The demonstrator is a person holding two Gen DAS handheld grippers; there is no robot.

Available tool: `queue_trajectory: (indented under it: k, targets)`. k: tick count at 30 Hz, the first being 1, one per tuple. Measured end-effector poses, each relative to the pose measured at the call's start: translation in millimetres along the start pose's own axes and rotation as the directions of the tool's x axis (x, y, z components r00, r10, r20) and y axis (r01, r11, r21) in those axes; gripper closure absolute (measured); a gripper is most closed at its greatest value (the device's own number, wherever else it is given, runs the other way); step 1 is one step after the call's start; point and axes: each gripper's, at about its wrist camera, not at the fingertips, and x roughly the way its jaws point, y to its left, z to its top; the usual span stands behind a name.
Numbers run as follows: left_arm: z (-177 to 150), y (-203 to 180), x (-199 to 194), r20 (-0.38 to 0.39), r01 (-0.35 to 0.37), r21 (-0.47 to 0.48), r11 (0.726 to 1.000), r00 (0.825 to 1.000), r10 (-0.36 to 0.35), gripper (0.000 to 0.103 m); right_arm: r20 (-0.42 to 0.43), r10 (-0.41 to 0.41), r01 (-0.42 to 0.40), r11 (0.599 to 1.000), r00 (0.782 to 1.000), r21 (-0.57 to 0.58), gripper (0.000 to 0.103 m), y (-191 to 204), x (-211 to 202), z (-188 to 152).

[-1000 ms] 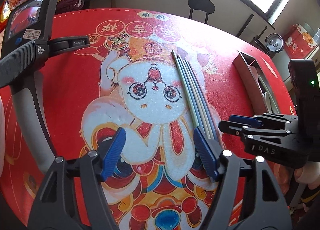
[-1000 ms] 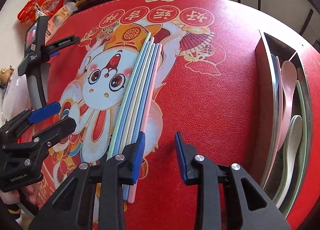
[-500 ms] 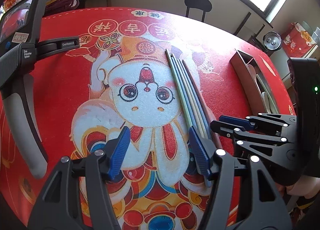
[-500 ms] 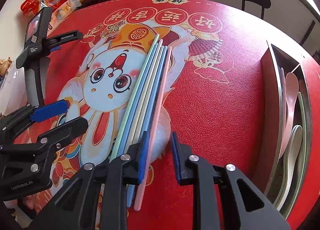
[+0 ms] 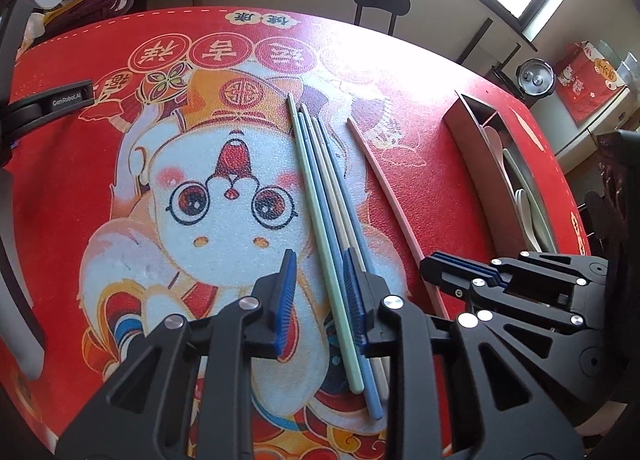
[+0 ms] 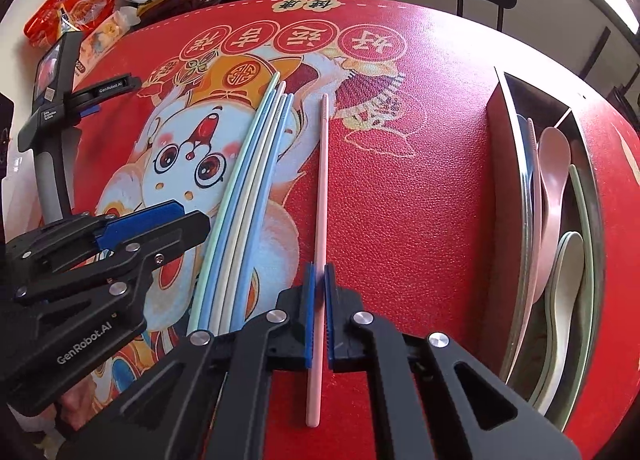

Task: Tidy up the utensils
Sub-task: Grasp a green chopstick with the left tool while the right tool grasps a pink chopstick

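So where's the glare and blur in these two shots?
Left wrist view: window light washes out the mat beyond the chopsticks; edges bend from the fisheye. Right wrist view: glare on the mat's far right edge, otherwise sharp, pink chopstick crisp.

Pink chopstick (image 6: 322, 195), red tablecloth (image 6: 420, 219) (cartoon rabbit print), green, blue, cream chopsticks (image 5: 324, 199)

Right hand-held gripper (image 6: 319, 300) clamped on a pink chopstick (image 6: 321, 195)

The chopstick lies alone on the red worktop (image 6: 408, 227), apart from a bundle of chopsticks (image 6: 248, 195) to its left, green, blue and cream side by side. The left hand-held gripper (image 6: 176, 225) sits at the bundle's near end, its jaws closing. A tray (image 6: 516, 195) at right holds spoons (image 6: 554, 163).
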Motion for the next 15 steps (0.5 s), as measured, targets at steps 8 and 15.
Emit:
queue_trajectory:
  k: [8,15]
  targets:
    - [0.2,-2.4,9.5,-0.007,-0.041,-0.004,0.999,0.999,0.041,0.077,-0.002,0.010,-0.010,1.000,1.000,0.012,0.098,-1.9,-0.1,-1.2]
    - [-2.1,-0.5,8.2,0.001,-0.047,-0.001,0.999,0.999,0.047,0.077,-0.004,0.011,-0.011,1.000,1.000,0.014,0.098,-2.2,-0.4,-0.7]
